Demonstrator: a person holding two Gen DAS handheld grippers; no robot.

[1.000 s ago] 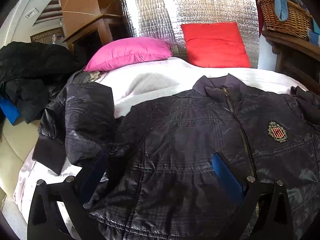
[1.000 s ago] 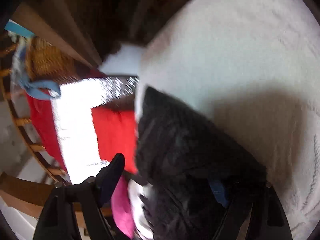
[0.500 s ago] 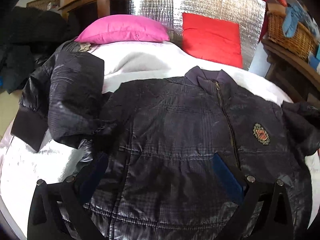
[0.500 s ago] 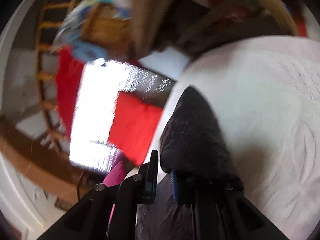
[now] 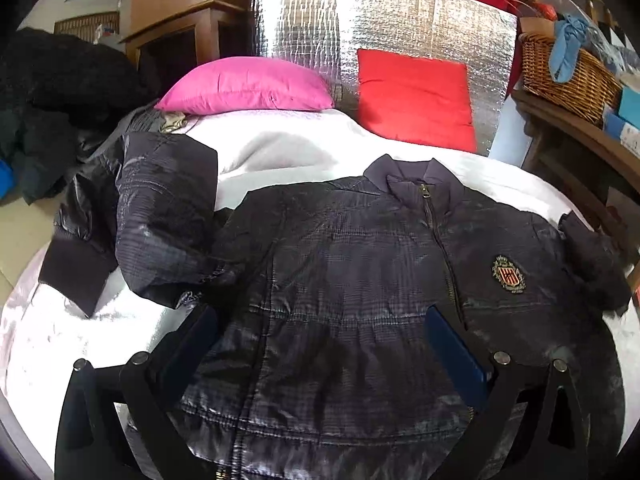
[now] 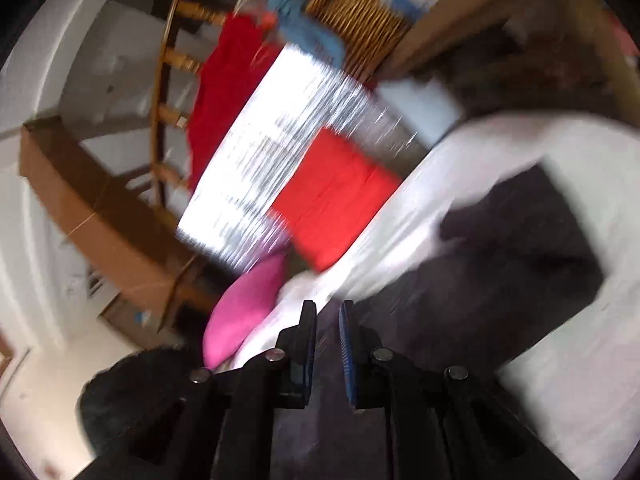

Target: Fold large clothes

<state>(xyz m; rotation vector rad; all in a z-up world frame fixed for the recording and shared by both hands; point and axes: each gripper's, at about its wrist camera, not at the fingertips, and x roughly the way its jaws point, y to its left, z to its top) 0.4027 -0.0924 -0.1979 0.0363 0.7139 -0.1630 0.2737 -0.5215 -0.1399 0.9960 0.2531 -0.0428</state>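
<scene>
The dark navy quilted zip-front jacket (image 5: 360,280) lies front-up and spread flat on the white-covered bed (image 5: 288,148), collar toward the shiny silver foil panel (image 5: 400,20). A pink pillow (image 5: 244,86) and a red square cushion (image 5: 416,100) sit between jacket and panel.

The left gripper (image 5: 320,340) hangs over the jacket's hem, jaws wide apart, gripping nothing.

The right gripper (image 6: 326,344) shows only a narrow gap that is opening; the view is blurred and nothing shows between its pads.
</scene>
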